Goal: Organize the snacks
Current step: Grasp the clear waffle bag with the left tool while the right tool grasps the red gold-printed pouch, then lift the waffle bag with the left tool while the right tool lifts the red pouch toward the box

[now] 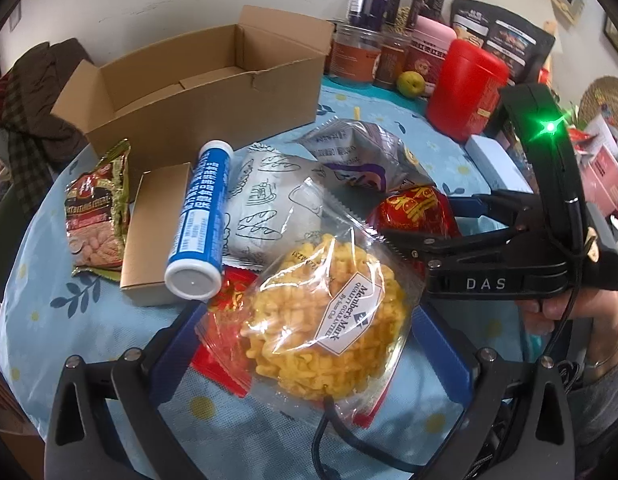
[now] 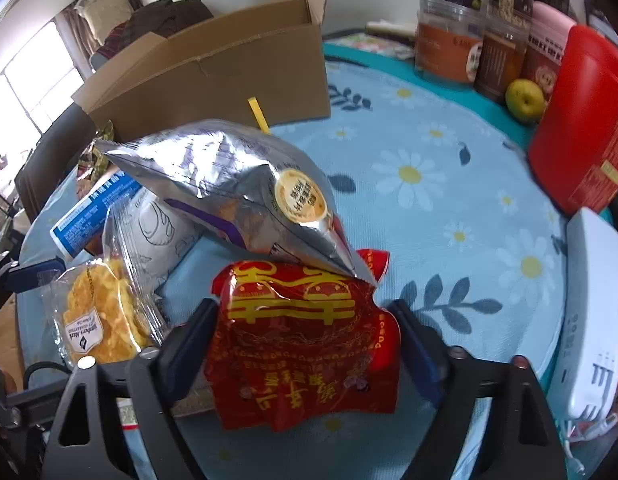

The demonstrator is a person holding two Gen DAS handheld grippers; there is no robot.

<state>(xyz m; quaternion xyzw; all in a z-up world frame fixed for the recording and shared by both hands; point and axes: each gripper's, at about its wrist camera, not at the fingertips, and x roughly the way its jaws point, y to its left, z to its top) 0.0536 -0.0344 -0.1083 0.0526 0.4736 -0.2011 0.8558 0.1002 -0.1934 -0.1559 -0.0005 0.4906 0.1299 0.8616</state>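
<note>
The clear bag of yellow snacks [image 1: 325, 316] is straddled by the open left gripper [image 1: 305, 336] on the desk [image 2: 449, 184], the red packet [image 2: 305, 344] by the open right gripper [image 2: 309, 344], with the cardboard box [image 1: 197, 92] at eleven o'clock.

Daylight is pouring in from a window [image 2: 25, 92] at the upper left of the right wrist view, bleaching it to white. Both fisheye views are bending straight lines hard toward the edges, and dark vignetting is closing the corners. Glare is streaking across the silver bag [image 2: 237, 184] and the clear wrapper [image 1: 325, 300] at frame centre. A green light [image 1: 551, 126] is flaring into a star at the right of the left wrist view. Shadows are lying soft; the near foreground is looking slightly blurred.
</note>
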